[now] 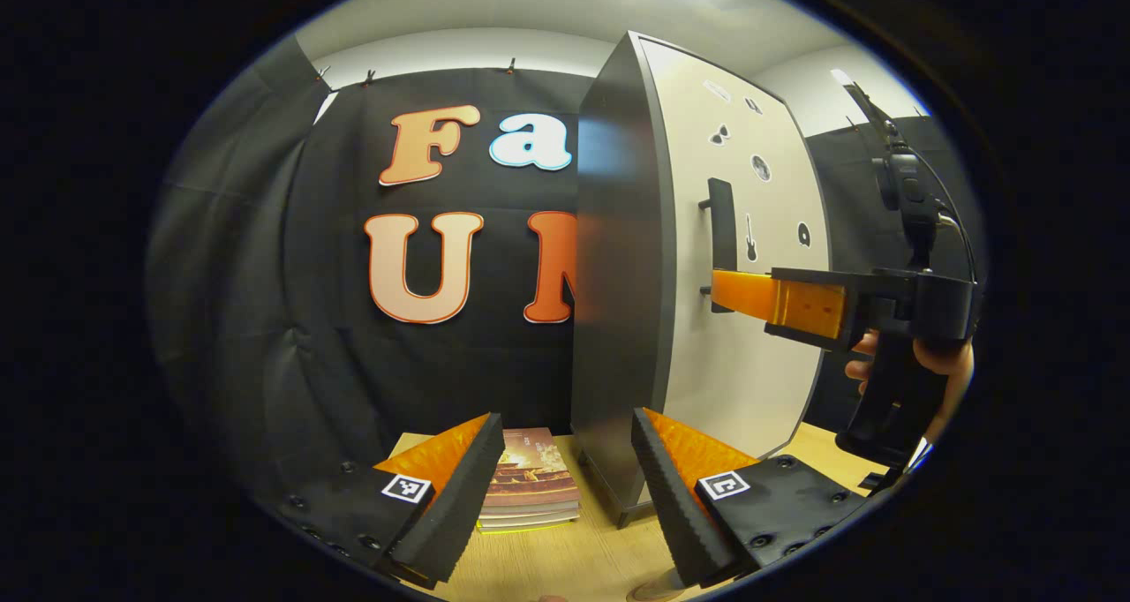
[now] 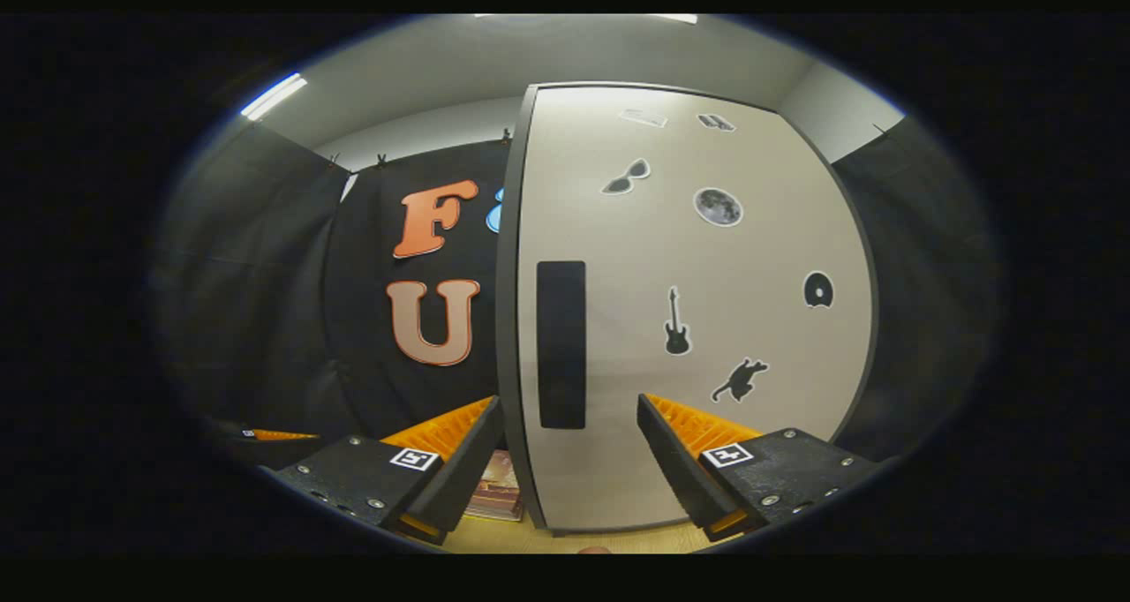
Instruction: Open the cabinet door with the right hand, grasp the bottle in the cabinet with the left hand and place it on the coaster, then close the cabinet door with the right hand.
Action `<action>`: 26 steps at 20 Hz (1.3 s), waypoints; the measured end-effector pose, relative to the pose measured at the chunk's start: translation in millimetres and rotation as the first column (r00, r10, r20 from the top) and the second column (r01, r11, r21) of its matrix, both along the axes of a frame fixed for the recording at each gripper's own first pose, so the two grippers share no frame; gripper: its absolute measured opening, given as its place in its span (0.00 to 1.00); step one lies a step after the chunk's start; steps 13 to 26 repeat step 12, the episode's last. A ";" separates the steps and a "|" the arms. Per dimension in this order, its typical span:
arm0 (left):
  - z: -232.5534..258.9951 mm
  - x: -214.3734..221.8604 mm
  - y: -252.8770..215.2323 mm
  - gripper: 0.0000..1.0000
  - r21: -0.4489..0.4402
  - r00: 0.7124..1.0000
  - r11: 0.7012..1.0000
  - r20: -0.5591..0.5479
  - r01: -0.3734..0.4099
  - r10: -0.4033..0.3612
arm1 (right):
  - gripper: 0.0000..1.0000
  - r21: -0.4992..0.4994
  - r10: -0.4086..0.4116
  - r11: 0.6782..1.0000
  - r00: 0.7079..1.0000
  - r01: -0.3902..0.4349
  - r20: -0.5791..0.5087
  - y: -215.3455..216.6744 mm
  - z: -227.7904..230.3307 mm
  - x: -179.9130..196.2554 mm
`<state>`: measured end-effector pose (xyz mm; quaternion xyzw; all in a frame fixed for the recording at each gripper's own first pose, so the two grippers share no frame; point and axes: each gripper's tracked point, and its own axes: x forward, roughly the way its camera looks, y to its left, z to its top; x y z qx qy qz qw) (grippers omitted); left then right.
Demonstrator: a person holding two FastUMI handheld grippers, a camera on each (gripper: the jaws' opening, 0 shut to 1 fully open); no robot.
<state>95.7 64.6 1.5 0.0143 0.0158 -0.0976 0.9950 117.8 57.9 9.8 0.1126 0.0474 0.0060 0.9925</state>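
At cabinet front: door (image 2: pixel 697 319) shut, upright black handle (image 2: pixel 561 344) at 12 o'clock between released jaws of right gripper (image 2: pixel 569 461); left gripper (image 1: pixel 569 487) released, farther back. Bottle hidden behind door.

left gripper (image 1: pixel 569 487) fingers apart, empty | cabinet (image 1: pixel 618 275) door (image 1: pixel 750 258) closed | right gripper (image 1: pixel 750 293) reaching at handle (image 1: pixel 722 231) | books (image 1: pixel 530 483) on table (image 1: pixel 547 558)
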 end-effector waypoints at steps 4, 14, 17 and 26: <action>6.3 -4.5 -7.2 0.95 0.001 1.000 1.000 0.012 0.008 -0.008 | 0.93 -0.018 -0.052 0.998 0.999 0.052 -0.006 -27.0 1.5 -30.0; 21.3 -20.6 -42.7 0.95 -0.014 0.996 0.997 0.040 -0.079 0.080 | 0.93 -0.031 -0.052 0.998 0.999 0.052 -0.006 -98.3 -4.5 -85.8; 21.3 -20.6 -42.7 0.95 -0.014 0.996 0.997 0.040 -0.079 0.080 | 0.93 -0.031 -0.052 0.998 0.999 0.052 -0.006 -98.3 -4.5 -85.8; 21.3 -20.6 -42.7 0.95 -0.014 0.996 0.997 0.040 -0.079 0.080 | 0.93 -0.031 -0.052 0.998 0.999 0.052 -0.006 -98.3 -4.5 -85.8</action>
